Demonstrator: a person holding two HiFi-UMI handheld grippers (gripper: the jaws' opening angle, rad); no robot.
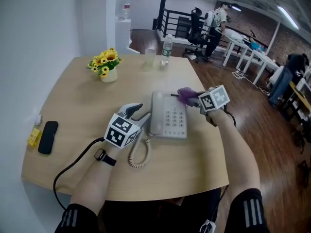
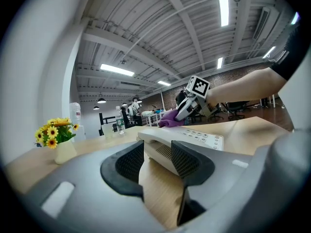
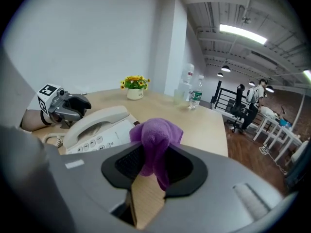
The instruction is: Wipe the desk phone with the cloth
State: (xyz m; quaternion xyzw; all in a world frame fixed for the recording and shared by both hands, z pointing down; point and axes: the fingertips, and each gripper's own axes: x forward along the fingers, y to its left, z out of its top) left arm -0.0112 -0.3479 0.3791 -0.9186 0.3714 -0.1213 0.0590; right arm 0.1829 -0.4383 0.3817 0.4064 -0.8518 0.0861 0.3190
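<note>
Centrally on the counter [image 1: 73, 91] lies the desk phone [image 1: 169, 129], handset [image 1: 157, 113] cradled. The purple cloth [image 1: 186, 94], pinched in the right gripper [image 1: 194, 100], is at its far right corner; wiping looks barely begun. The left gripper [image 1: 137, 111], jaws apart and empty, sits beside the handset. Next, the cloth should sweep across the keypad [image 1: 175, 116].

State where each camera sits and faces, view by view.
Head view: on the head, looking down at desk phone; both forearms, left gripper, right gripper show.
Left gripper view: on left gripper, facing across the desk phone; its open jaws show.
Right gripper view: on right gripper, facing the desk phone; jaws clamp purple cloth.
Shared: both gripper views show the opposite gripper.
</note>
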